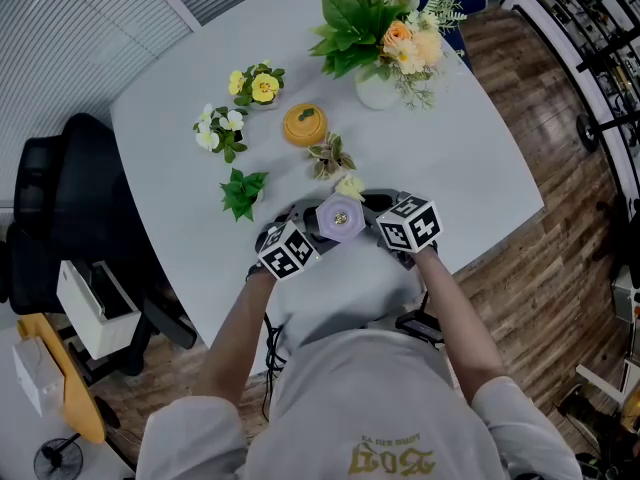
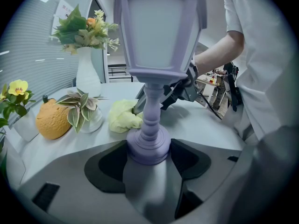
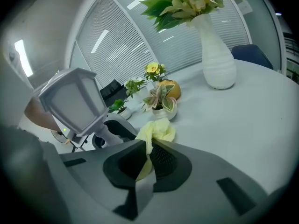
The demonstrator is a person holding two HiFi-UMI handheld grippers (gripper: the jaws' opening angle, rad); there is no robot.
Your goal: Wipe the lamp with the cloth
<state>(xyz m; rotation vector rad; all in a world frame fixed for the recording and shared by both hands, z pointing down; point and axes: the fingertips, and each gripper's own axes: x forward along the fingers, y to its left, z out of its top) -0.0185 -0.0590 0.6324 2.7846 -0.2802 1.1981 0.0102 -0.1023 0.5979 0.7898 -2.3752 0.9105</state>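
Currently clamping upright lilac lantern-shaped plastic lamp [image 2: 159, 36] by its round base in left hand-held gripper [image 2: 148, 160]; pinching crumpled pale-yellow cloth [image 3: 159, 129] in right hand-held gripper [image 3: 148, 164], lamp near, up-left of those jaws.

a variegated plant [image 1: 330, 156] and an orange ornament [image 1: 304, 125] stand just beyond the lamp [image 1: 341, 218]. the table [image 1: 480, 178] lies open to their right.

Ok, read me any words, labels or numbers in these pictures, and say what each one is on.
Gold print on the person's shirt: upside down in the head view, too blurred to read.
Sheet in the left gripper view's background: too small to read.
Left marker cube and right marker cube: square patterns only, no words.
Nothing else carries text.
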